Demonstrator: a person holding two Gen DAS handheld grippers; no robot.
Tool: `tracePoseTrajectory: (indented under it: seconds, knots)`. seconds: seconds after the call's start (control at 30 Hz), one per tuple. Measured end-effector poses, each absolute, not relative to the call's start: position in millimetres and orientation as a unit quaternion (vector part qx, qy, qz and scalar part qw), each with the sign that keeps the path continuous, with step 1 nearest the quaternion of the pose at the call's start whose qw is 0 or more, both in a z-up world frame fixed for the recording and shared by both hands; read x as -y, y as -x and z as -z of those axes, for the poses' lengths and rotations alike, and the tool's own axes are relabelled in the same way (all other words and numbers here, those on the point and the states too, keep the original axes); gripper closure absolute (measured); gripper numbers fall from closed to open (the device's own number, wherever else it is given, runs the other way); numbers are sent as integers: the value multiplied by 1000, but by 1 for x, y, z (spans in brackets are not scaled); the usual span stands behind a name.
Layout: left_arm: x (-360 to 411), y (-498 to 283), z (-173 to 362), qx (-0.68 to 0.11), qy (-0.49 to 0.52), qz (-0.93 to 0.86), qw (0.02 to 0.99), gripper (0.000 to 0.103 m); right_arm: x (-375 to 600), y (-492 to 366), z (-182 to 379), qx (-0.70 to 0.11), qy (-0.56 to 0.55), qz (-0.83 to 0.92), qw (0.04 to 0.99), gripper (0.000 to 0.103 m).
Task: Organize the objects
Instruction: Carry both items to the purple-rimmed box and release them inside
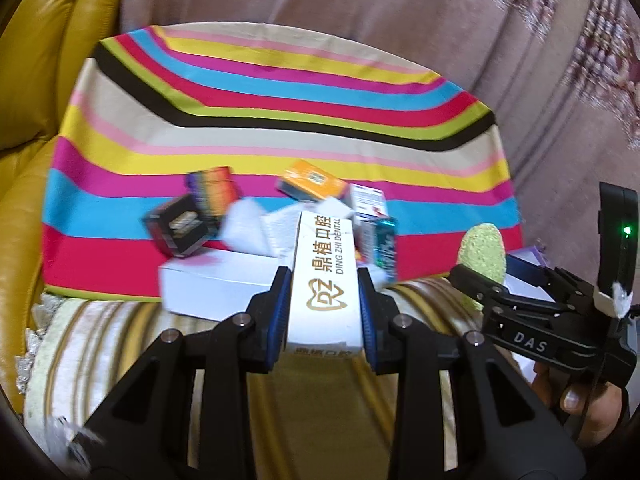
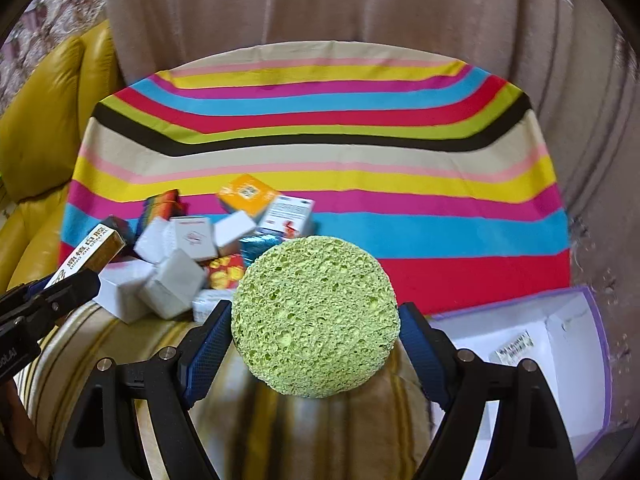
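Observation:
My left gripper (image 1: 325, 280) is shut on a long white carton with gold dental lettering (image 1: 325, 276), held above the near edge of a striped cloth (image 1: 280, 120). That carton (image 2: 86, 254) also shows at the left of the right wrist view. My right gripper (image 2: 316, 320) is shut on a round green sponge (image 2: 316, 314), both blue pads pressed against its sides. From the left wrist view the sponge (image 1: 484, 258) appears edge-on at the right. A pile of small boxes (image 2: 192, 248) lies on the cloth ahead of both grippers.
An open white box with a purple rim (image 2: 552, 344) sits at the right front. A yellow leather seat (image 1: 36, 120) borders the left. Pink curtain folds (image 2: 340, 4) hang behind. A beige striped cushion (image 1: 120, 344) lies below the grippers. The far part of the cloth is bare.

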State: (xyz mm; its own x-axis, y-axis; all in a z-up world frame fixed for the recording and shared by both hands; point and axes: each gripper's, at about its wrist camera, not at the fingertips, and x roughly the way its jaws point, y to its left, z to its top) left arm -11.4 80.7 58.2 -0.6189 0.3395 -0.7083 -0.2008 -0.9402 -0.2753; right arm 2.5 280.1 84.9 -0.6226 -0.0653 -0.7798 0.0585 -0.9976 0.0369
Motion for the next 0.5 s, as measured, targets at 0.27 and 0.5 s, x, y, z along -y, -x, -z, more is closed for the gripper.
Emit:
tracePoseTrajectory:
  seconds: [0.27,0.5]
  knots:
    - [-129,15,-56,68,428,-878,201,67,-326,-16,-79,34,-441,897,-14,20]
    - [-169,19,-53,52,444,-863,237,67,-366,-29,-73,49,-447,891,-58,20]
